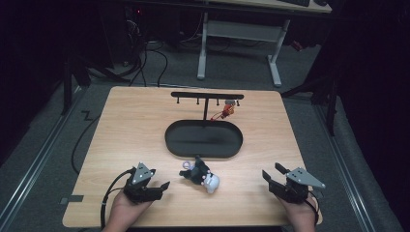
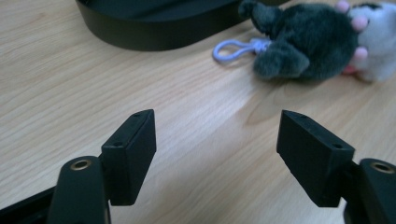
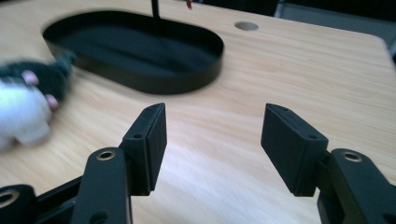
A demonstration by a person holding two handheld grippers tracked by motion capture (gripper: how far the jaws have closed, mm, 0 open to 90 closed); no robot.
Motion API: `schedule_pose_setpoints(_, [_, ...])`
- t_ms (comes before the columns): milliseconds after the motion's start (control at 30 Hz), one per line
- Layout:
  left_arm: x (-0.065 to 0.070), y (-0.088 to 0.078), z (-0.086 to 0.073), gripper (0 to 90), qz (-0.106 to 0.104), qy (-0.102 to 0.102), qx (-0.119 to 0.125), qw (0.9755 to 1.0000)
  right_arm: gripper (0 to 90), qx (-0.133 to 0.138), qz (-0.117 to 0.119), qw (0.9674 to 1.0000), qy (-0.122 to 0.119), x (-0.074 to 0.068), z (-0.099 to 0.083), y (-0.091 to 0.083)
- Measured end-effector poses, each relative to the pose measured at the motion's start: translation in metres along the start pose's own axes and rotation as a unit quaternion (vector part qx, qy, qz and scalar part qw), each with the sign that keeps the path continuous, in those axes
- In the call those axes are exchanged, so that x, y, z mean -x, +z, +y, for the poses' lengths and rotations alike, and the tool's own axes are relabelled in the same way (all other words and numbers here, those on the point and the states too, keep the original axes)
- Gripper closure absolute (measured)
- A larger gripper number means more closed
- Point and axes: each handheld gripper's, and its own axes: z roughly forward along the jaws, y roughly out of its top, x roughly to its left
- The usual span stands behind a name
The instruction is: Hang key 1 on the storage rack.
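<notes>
Light: surface (image 1: 145, 125) evenly lit from above, room around it dark.
Shadows: soft, faint.
Blur: plush toy (image 3: 28, 100) smeared in right gripper view.

Black tray (image 1: 170, 141), hook stand (image 1: 207, 96).

A dark grey and white plush toy (image 1: 200, 176) with pink paws and a pale lilac clip (image 2: 233, 48) lies by a black oval tray (image 1: 203, 150) on the light wood-grain table (image 1: 125, 125).
</notes>
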Motion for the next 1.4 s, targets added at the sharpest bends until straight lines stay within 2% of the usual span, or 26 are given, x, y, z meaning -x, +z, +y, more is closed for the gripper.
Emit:
schedule_pose_setpoints(33, [0.002,0.003,0.002,34.4,-0.009,-0.006,0.0,0.9999,42.1,0.009,-0.012,0.9999,0.007,0.003,-0.003,-0.003])
schedule_pose_setpoints(67, [0.005,0.007,0.005,37.9,-0.019,-0.004,-0.003,0.9998,41.2,0.011,-0.012,0.9997,0.018,0.006,-0.004,-0.004])
schedule_pose_setpoints(133, [0.012,0.013,0.011,57.7,-0.012,0.011,-0.007,0.9998,40.6,0.003,-0.006,0.9989,0.047,0.013,-0.004,-0.004])
schedule_pose_setpoints(167, [0.014,0.016,0.014,61.9,-0.007,0.016,-0.009,0.9998,40.4,0.001,-0.005,0.9986,0.054,0.013,-0.004,-0.003])
schedule_pose_setpoints(233, [0.016,0.023,0.02,74.2,0.001,0.013,-0.007,0.9999,40.9,-0.001,0.0,0.9977,0.068,0.013,-0.004,-0.003])
schedule_pose_setpoints(267, [0.017,0.026,0.022,85.9,0.006,0.015,-0.01,0.9998,41.9,-0.004,0.001,0.9974,0.072,0.012,-0.003,-0.003])
schedule_pose_setpoints(300, [0.018,0.029,0.023,85.9,0.02,0.022,-0.014,0.9995,41.9,-0.004,0.001,0.9974,0.072,0.012,-0.003,-0.003])
schedule_pose_setpoints(333, [0.021,0.034,0.024,89.8,0.031,0.032,-0.022,0.9988,42.5,-0.004,-0.001,0.9973,0.073,0.011,-0.002,-0.004])
schedule_pose_setpoints(467, [0.029,0.044,0.026,89.9,0.034,0.043,-0.036,0.9979,43.3,0.0,-0.002,0.9976,0.069,0.007,0.001,-0.006])
schedule_pose_setpoints(633, [0.048,0.055,0.035,89.9,0.014,0.064,-0.04,0.997,45.0,-0.006,-0.005,0.9979,0.064,0.006,0.001,-0.004])
schedule_pose_setpoints(767, [0.071,0.073,0.045,89.9,-0.005,0.084,-0.045,0.9955,45.1,-0.011,-0.006,0.998,0.062,0.006,0.0,-0.003])
schedule_pose_setpoints(967, [0.106,0.101,0.062,89.9,-0.034,0.099,-0.049,0.9934,45.4,-0.007,-0.009,0.9978,0.065,0.009,0.0,-0.005])
schedule_pose_setpoints(1100, [0.125,0.116,0.073,89.8,-0.044,0.11,-0.047,0.9919,44.6,-0.007,-0.013,0.9975,0.069,0.013,-0.001,-0.006])
schedule_pose_setpoints(1233, [0.125,0.115,0.076,88.1,-0.042,0.107,-0.043,0.9924,42.4,-0.002,-0.014,0.9973,0.072,0.014,-0.001,-0.008])
schedule_pose_setpoints(1267, [0.12,0.112,0.074,86.1,-0.038,0.105,-0.04,0.9929,42.1,0.001,-0.018,0.9973,0.072,0.015,-0.001,-0.009])
schedule_pose_setpoints(1300, [0.11,0.104,0.07,84.0,-0.029,0.095,-0.034,0.9944,41.6,0.009,-0.02,0.9977,0.064,0.015,-0.002,-0.01])
schedule_pose_setpoints(1333, [0.11,0.104,0.07,83.2,-0.029,0.095,-0.034,0.9944,41.6,0.009,-0.02,0.9977,0.064,0.015,-0.002,-0.01])
schedule_pose_setpoints(1400, [0.095,0.092,0.063,81.7,-0.017,0.086,-0.029,0.9957,41.7,0.01,-0.023,0.9976,0.064,0.015,-0.003,-0.011])
